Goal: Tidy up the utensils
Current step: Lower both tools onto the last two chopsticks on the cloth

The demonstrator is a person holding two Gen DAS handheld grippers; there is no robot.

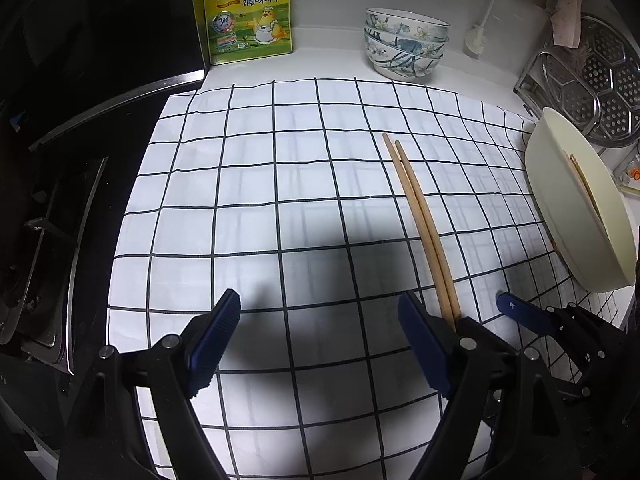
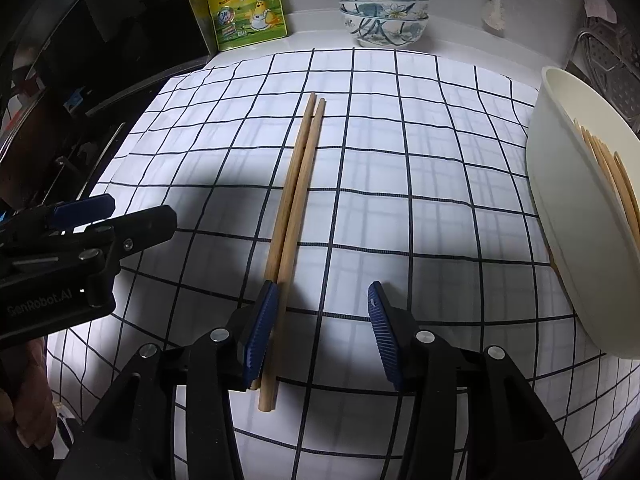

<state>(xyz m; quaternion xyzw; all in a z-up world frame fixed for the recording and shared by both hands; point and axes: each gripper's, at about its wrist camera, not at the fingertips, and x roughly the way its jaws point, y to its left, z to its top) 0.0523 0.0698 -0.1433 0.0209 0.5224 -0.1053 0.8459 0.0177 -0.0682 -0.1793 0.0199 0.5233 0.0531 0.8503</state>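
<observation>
White tabletop w/ grid cloth; stove at left edge mostly dark, hard to read. Chopsticks lie mid-frame on cloth, near ends between right tool pads, touching left pad only; jaws partly open, no grip. Left tool wide open, empty. Cream bowl cut off right, more chopsticks inside. Seasoning pouch, stacked bowls top.

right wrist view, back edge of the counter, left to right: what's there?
yellow seasoning pouch → stacked floral bowls → white brush → metal rack
</observation>
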